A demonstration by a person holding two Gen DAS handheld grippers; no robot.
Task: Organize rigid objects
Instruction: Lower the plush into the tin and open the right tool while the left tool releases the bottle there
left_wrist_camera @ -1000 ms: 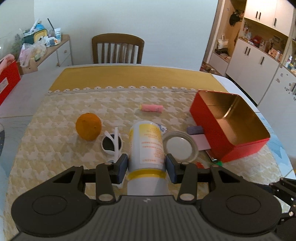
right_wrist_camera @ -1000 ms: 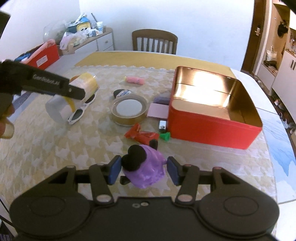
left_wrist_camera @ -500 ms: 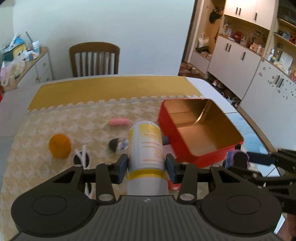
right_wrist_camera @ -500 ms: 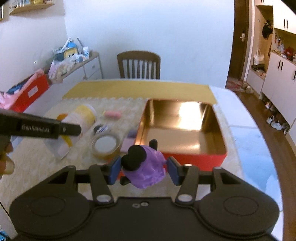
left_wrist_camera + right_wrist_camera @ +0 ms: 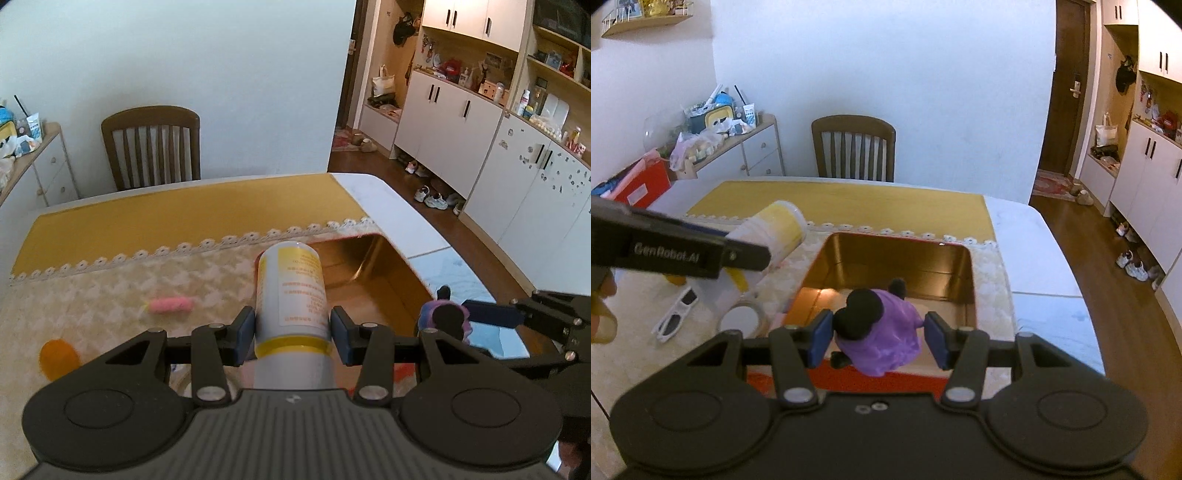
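My left gripper (image 5: 291, 338) is shut on a white bottle with a yellow label (image 5: 291, 291), held in the air at the left edge of the red tin box (image 5: 373, 295). The bottle also shows in the right wrist view (image 5: 772, 229). My right gripper (image 5: 879, 341) is shut on a purple toy with black ears (image 5: 882, 332), held above the near part of the red tin box (image 5: 971, 291), whose gold inside holds nothing I can see. The toy also shows in the left wrist view (image 5: 443, 317).
On the patterned cloth lie a pink roll (image 5: 171, 305), an orange (image 5: 59, 360), white sunglasses (image 5: 677, 314) and a tape ring (image 5: 742, 319). A wooden chair (image 5: 854, 147) stands at the far side. A cluttered sideboard (image 5: 738, 147) is at the left.
Both grippers have risen and moved toward the red box. The purple toy is now over the box's inside, and the bottle has come up to the box's left edge.
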